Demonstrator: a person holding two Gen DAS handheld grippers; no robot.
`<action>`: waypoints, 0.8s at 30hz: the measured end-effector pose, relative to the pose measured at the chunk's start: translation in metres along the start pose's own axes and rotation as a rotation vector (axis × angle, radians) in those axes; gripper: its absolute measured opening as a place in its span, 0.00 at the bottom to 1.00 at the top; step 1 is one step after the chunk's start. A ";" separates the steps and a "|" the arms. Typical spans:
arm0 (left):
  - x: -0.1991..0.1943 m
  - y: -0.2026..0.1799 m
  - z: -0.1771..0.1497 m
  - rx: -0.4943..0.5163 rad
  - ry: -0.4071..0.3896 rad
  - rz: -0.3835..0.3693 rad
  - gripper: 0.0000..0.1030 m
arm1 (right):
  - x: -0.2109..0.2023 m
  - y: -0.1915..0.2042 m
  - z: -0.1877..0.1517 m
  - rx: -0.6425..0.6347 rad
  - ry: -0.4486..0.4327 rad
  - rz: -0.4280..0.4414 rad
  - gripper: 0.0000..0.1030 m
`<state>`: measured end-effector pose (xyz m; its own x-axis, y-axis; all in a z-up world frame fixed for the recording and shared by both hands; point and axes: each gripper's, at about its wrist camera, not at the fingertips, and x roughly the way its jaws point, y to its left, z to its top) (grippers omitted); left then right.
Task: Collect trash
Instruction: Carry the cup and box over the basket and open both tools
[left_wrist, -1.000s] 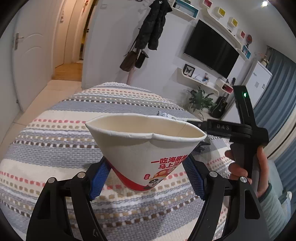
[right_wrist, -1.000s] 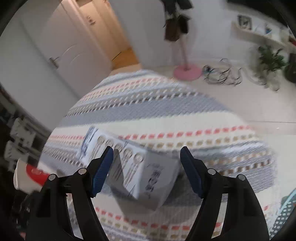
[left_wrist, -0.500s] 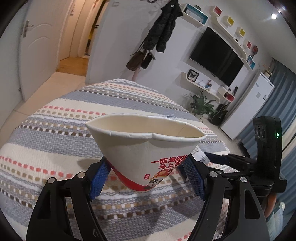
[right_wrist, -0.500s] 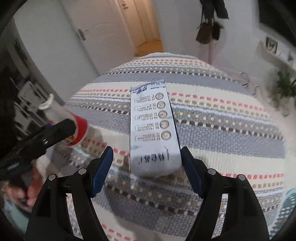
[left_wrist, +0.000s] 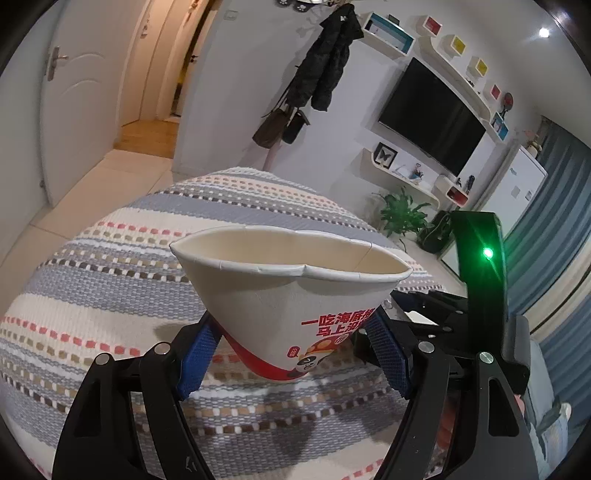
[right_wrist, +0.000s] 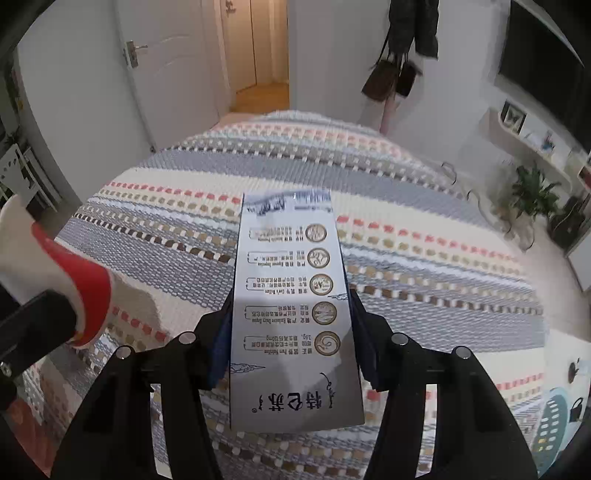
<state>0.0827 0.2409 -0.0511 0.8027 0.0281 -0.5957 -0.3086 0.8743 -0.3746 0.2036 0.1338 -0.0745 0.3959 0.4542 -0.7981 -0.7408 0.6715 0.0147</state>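
Observation:
My left gripper (left_wrist: 291, 354) is shut on a squashed white and red paper cup (left_wrist: 295, 295), held mouth up above the striped cloth (left_wrist: 110, 288). The cup also shows at the left edge of the right wrist view (right_wrist: 55, 266). My right gripper (right_wrist: 290, 332) is shut on a white and blue milk carton (right_wrist: 291, 306) that lies lengthwise between the blue pads, its far end pointing away over the cloth. The right gripper's black body (left_wrist: 476, 295) with a green light shows to the right of the cup in the left wrist view.
The striped woven cloth (right_wrist: 406, 258) covers the whole surface under both grippers. Beyond its far edge are a white door (right_wrist: 166, 74), a hallway, a coat rack (left_wrist: 325, 74), a wall TV (left_wrist: 432, 118) and a potted plant (right_wrist: 532, 192).
My right gripper has closed on the milk carton, which now sits straight between the pads. The left gripper still holds the cup and has shifted slightly nearer the right gripper.

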 end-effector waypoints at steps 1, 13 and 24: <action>0.000 -0.003 0.001 0.005 -0.002 -0.002 0.72 | -0.004 0.001 0.001 0.007 -0.012 -0.001 0.51; 0.004 -0.099 0.016 0.140 -0.009 -0.125 0.72 | -0.122 -0.093 -0.028 0.209 -0.250 -0.085 0.51; 0.038 -0.247 -0.006 0.346 0.067 -0.286 0.72 | -0.207 -0.217 -0.115 0.470 -0.356 -0.253 0.51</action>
<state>0.1861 0.0233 0.0141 0.7926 -0.2597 -0.5516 0.1185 0.9531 -0.2784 0.2199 -0.1729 0.0187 0.7429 0.3608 -0.5639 -0.3163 0.9316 0.1793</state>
